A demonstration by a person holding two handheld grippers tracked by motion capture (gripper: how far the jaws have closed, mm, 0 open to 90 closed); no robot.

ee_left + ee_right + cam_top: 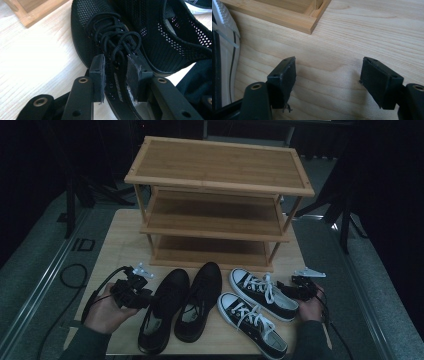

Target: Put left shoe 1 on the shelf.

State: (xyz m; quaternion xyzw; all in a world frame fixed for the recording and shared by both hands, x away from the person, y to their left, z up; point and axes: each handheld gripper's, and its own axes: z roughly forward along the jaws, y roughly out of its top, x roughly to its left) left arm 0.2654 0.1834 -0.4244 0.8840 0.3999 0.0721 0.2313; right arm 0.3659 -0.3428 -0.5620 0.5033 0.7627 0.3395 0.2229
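So I've got a claw in each hand at the wooden table (115, 245), with a three-tier bamboo shoe rack (218, 167) standing at the far side. My left claw (115, 75) is on the inner edge of the left black mesh shoe (100, 32), right by the laces. The pads sit on either side of the shoe's collar and tongue area with a small gap on both sides, so they're apart and not actually pressing on it as far as I can see. From above, that claw (142, 296) is just at the left side of that shoe (165, 310), and its partner, the other black mesh shoe (200, 300), lies right beside it, toes pointing at the rack.

My right claw (328, 82) is spread wide with nothing but bare table between the pads. It's hovering near the rack's bottom corner (312, 23), just to the right of the black-and-white canvas sneakers (260, 292), whose white sole edge (227, 50) shows at the left of the right gripper view.
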